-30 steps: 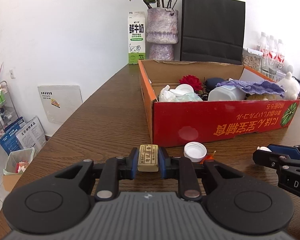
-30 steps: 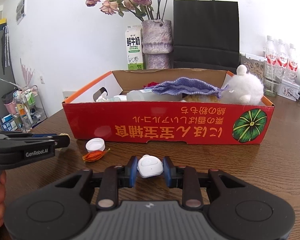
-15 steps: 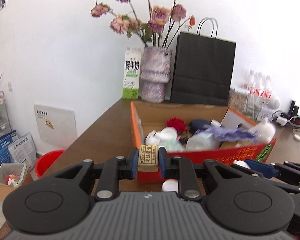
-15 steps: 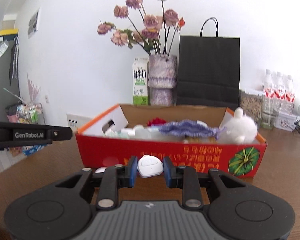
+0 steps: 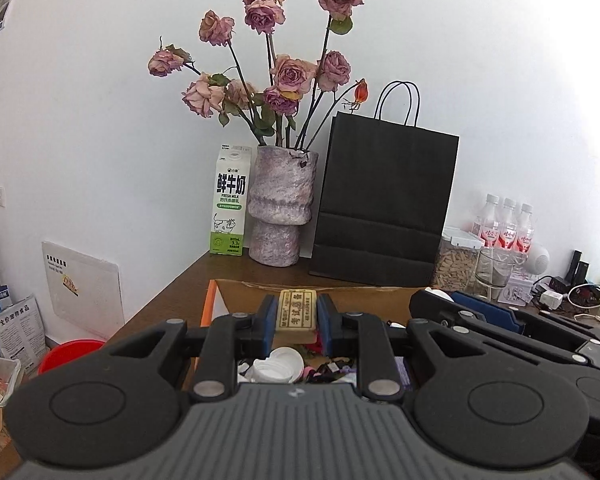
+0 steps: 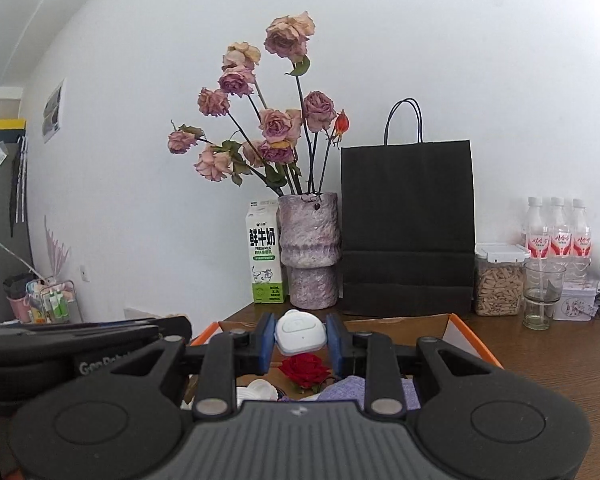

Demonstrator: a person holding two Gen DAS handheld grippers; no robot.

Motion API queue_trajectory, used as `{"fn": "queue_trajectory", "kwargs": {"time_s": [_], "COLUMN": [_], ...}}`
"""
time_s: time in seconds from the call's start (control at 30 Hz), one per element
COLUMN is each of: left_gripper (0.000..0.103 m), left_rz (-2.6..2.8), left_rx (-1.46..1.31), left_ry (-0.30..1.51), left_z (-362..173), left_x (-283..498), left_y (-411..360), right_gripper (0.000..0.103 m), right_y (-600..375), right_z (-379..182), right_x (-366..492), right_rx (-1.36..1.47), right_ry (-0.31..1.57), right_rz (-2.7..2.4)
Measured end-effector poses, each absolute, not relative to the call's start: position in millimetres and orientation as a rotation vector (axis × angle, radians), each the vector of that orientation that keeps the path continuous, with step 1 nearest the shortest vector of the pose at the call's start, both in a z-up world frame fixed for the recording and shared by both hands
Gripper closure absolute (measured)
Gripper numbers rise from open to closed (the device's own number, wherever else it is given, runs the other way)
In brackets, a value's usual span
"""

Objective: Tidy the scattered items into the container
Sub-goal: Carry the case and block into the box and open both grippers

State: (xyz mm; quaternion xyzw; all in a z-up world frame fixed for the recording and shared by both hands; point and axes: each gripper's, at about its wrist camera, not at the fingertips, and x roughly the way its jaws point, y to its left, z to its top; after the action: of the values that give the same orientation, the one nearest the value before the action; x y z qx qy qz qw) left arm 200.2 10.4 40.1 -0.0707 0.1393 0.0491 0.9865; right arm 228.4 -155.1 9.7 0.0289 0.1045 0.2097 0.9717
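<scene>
Both grippers have risen from just above the brown wooden tabletop (image 6: 560,352), where a white cap and an orange scrap lay in front of the box; they now hang over the open red-and-orange cardboard box (image 6: 474,346), whose red printed front has dropped out of sight below them.

In the left wrist view, the left gripper (image 5: 297,316) has its jaws drawn nearly together, clamped on a small tan rectangular eraser with dark printed characters (image 5: 296,314); the blue pads press on both of its long sides, and it is held upright over the box's near-left part. In the right wrist view, the right gripper (image 6: 300,334) is likewise closed down on a small white rounded plastic device (image 6: 300,331), pinched at both sides above the box interior.

Most of the box is hidden behind the black gripper bodies. Between the fingers only scraps show: a red fabric rose (image 6: 305,372), white round lids (image 5: 278,364), a bit of purple knitted cloth (image 6: 346,388). The box's front wall cannot be seen in either view. The right gripper crosses the lower right of the left view, and the left one the lower left of the right view, both cut off by the frame edge.
</scene>
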Motion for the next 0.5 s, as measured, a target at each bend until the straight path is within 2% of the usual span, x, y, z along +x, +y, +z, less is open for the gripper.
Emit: {"fn": "queue_trajectory", "kwargs": {"time_s": [0.23,0.5], "left_gripper": [0.081,0.081], "left_rz": [0.130,0.142], "left_rx": [-0.130,-0.118], "left_ry": [0.324,0.353], "left_z": [13,-1], "left_x": [250,249], "left_y": [16,24], "right_gripper": [0.077,0.077], "right_y": [-156,-141], "right_z": [-18,-37], "right_x": [261,263], "right_rx": [0.044,-0.013], "right_ry": [0.268,0.288], "right_rz": [0.375,0.385]}}
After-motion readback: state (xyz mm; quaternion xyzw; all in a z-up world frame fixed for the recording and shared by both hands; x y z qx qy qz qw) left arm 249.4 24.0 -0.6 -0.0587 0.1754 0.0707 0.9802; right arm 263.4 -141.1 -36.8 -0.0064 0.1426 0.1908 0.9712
